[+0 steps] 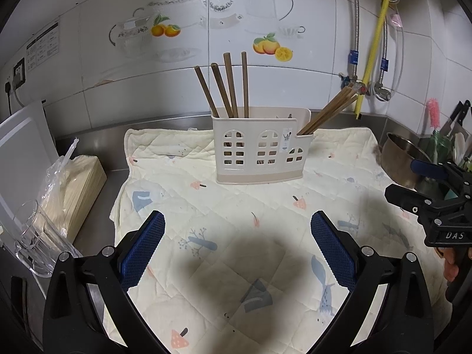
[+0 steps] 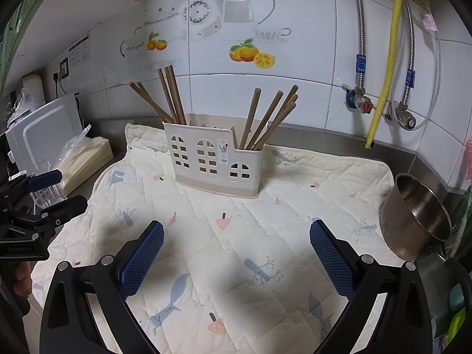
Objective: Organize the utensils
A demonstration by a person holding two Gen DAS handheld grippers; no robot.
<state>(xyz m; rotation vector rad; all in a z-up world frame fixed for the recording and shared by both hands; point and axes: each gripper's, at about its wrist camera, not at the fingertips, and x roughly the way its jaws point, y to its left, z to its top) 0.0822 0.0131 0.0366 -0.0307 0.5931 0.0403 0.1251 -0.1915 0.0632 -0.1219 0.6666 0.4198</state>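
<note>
A cream utensil holder (image 1: 259, 147) with window cut-outs stands on a patterned quilted mat (image 1: 224, 230); it also shows in the right wrist view (image 2: 215, 159). Several brown chopsticks (image 1: 227, 85) stand in its left compartment and several more (image 1: 330, 112) lean out of its low right compartment. My left gripper (image 1: 237, 221) is open and empty, above the mat in front of the holder. My right gripper (image 2: 236, 230) is open and empty too, also short of the holder. Each gripper shows at the edge of the other's view.
A steel bowl (image 2: 419, 215) sits at the mat's right edge. A clear glass (image 1: 32, 236), a bagged stack of sticks (image 1: 76, 188) and a white board (image 1: 20, 147) stand on the left. Pipes and valves (image 2: 365, 103) run along the tiled wall.
</note>
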